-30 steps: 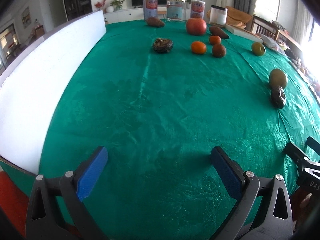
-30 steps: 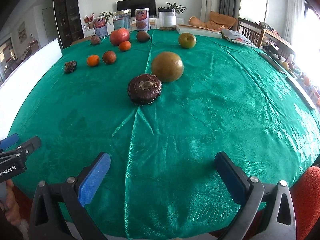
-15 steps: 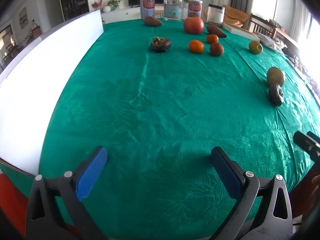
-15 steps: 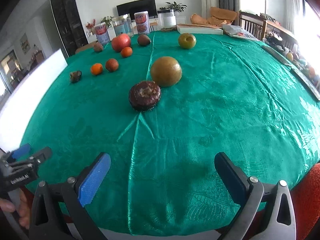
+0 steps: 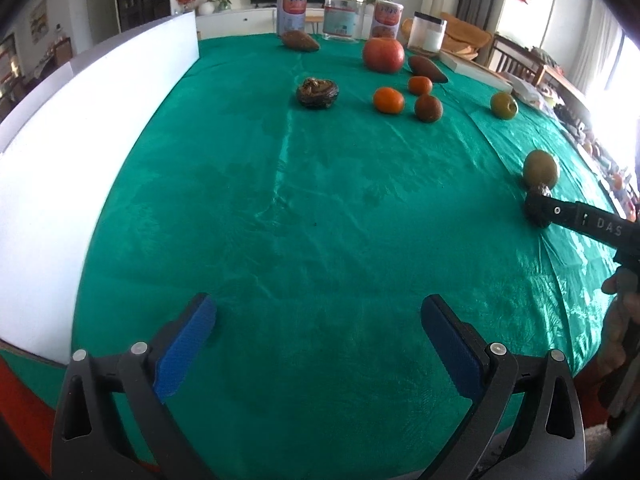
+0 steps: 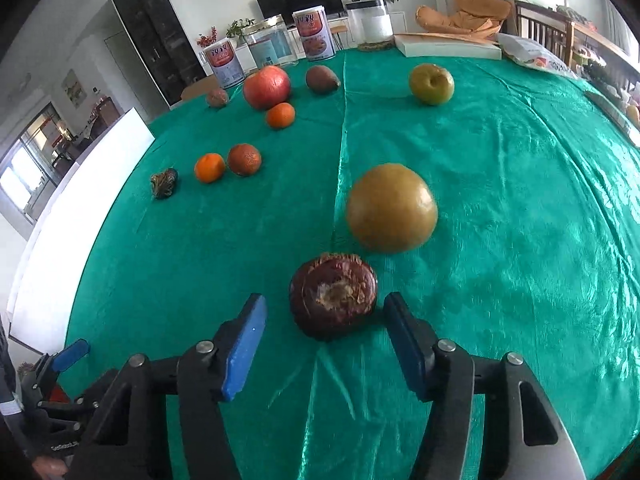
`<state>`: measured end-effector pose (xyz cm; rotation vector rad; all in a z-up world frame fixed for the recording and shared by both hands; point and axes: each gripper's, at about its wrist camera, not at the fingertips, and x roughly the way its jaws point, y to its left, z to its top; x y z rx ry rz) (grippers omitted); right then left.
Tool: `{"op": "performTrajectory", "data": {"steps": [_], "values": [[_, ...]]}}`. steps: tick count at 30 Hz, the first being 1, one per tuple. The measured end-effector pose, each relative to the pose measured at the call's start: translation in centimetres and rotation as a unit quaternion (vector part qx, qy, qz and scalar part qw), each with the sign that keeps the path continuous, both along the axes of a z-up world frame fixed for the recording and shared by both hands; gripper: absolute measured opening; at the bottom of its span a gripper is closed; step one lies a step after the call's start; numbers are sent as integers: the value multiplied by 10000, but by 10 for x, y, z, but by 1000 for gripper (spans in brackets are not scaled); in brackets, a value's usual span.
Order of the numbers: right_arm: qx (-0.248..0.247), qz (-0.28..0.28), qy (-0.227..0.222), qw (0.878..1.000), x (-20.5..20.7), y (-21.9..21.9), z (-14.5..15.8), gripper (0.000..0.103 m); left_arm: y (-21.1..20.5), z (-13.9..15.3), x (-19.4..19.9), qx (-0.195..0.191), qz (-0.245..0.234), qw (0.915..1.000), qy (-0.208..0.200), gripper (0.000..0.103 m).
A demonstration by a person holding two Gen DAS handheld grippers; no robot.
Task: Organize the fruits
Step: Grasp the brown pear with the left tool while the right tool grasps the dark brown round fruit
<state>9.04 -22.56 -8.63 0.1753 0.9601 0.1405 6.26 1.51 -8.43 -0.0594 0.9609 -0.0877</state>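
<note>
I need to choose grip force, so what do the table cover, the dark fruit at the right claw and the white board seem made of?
The table cover looks like glossy synthetic fabric: sheen, creases, woven pattern. The dark fruit shows a wrinkled, dull maroon rind with a pale dried patch, probably shrivelled and firm-skinned. The white board looks matte and smooth, possibly foam or plastic; the views cannot settle which.

Left gripper point(image 5: 318, 320): black plastic arms, silver screws, ribbed blue pads point(image 5: 186, 340). Right gripper point(image 6: 322, 320) matches, white lettering, perhaps "DAS", along its side.
</note>
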Motion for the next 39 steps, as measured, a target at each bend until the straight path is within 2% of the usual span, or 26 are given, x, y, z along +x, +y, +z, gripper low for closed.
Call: {"op": "performTrajectory", "data": {"steps": [1, 3, 5, 7, 11, 15, 18, 22, 24, 25, 27, 28, 29, 35, 39], "values": [[-87, 16, 24, 10000, 5, 4, -1, 56, 0, 2, 6, -36, -44, 10000, 15, 102], [-145, -8, 27, 9999, 9, 6, -1, 44, 0, 9, 19, -69, -159, 9998, -11, 102], [-163, 0, 31, 9999, 10, 5, -1, 44, 1, 16, 33, -26, -251, 9997, -57, 102], [25, -10, 63, 10000, 5, 0, 0, 44, -1, 24, 45, 19, -335, 9994, -77, 102], [324, -80, 50, 9994, -20, -19, 7, 44, -22, 34, 60, -126, -817, 9966, 4, 102], [235, -357, -10, 9991, -41, -47, 10, 44, -75, 42, 76, -281, -1501, 9882, 119, 102], [117, -585, -25, 9982, -51, -67, 9, 44, -130, 49, 91, -523, -2187, 9742, 217, 102], [137, -928, -2, 9956, -65, -92, 5, 44, -202, 43, 108, -260, -2736, 9611, 258, 101], [171, -1023, -14, 9946, -72, -101, 3, 44, -226, 36, 113, -76, -2821, 9588, 320, 101], [201, -1072, -14, 9940, -76, -105, 2, 44, -235, 33, 114, 13, -2823, 9587, 343, 98], [235, -1116, -42, 9935, -79, -109, 1, 44, -243, 27, 116, 141, -2788, 9594, 404, 72], [252, -1121, -47, 9934, -79, -112, 2, 44, -246, 23, 118, 175, -2776, 9592, 508, 54], [279, -1128, -47, 9932, -80, -114, 1, 44, -245, 19, 119, 176, -2747, 9596, 583, 50], [439, -986, -30, 9942, -74, -109, 4, 44, -202, 24, 111, -330, -2322, 9705, 554, 49], [628, -510, 8, 9967, -60, -83, 11, 44, -135, 60, 88, -895, -1920, 9768, 319, 49]]}}
